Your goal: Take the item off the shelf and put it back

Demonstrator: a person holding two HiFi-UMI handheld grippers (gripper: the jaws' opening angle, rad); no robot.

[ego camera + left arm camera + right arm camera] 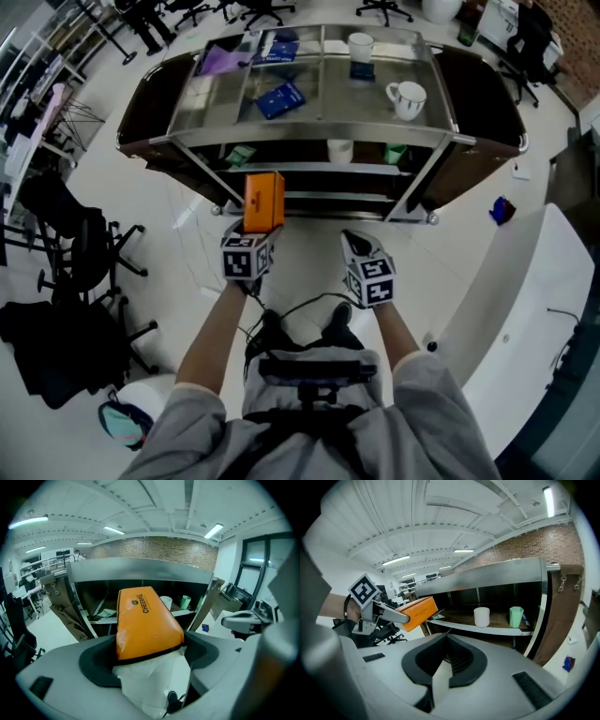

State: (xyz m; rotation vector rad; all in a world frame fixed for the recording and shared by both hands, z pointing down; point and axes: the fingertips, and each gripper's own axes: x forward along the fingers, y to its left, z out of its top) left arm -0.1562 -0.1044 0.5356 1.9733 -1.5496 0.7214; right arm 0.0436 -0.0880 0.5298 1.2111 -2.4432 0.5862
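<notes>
An orange box (263, 200) marked CHEERFUL is held in front of the metal shelf unit (309, 137), level with its lower tiers. My left gripper (262, 228) is shut on the box's near end. In the left gripper view the box (145, 620) juts forward out of the jaws toward the dark shelf opening. The right gripper view shows the same box (417, 612) at the left, apart from the shelf edge. My right gripper (356, 244) hangs beside it to the right. Its white fingers (440, 680) lie together with nothing in them.
On the middle shelf stand a white cup (482, 617) and a green cup (516, 616). The top tier carries two white mugs (407, 98), a blue packet (280, 99) and a purple item (220, 61). Office chairs (84, 244) stand at left, a white desk (525, 300) at right.
</notes>
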